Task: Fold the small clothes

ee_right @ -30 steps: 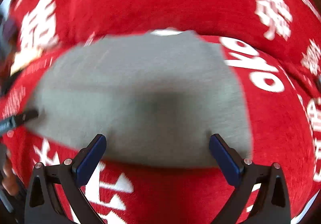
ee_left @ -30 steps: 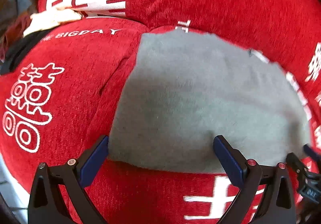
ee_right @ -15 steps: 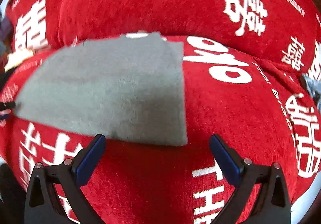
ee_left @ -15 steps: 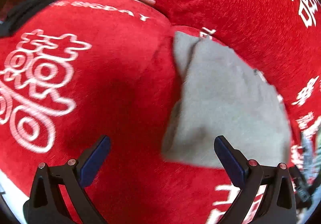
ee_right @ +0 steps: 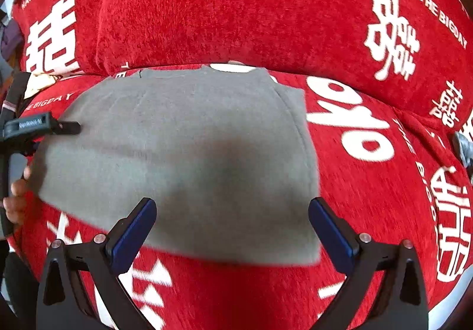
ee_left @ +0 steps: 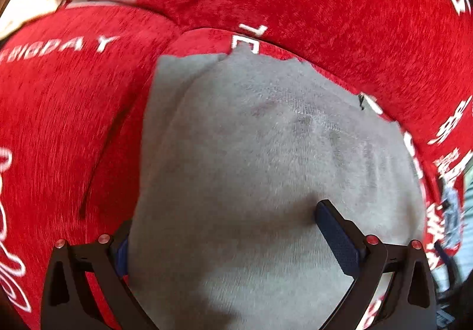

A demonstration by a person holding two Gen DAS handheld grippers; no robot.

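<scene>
A grey folded cloth (ee_left: 266, 167) lies flat on a red seat cushion (ee_left: 65, 129), its far edge against the backrest. My left gripper (ee_left: 224, 229) is open and low at the cloth's left side. Its right finger (ee_left: 334, 229) rests on top of the fabric, and the cloth's edge covers most of the left pad. In the right wrist view the same cloth (ee_right: 192, 152) spreads ahead of my open right gripper (ee_right: 232, 206), whose fingertips hover over its near edge. The left gripper (ee_right: 41, 126) shows there at the cloth's left edge, with a hand (ee_right: 17, 197) behind it.
The red backrest (ee_right: 236, 5), printed with white characters, rises right behind the cloth. A cream object (ee_right: 41, 83) lies on the seat at the far left. The seat's pale front edge (ee_right: 452, 300) shows at the lower right.
The left gripper swung right and came forward onto the cloth, which now lies between its fingers. The right gripper swung back left, bringing the cloth's near edge between its fingertips.
</scene>
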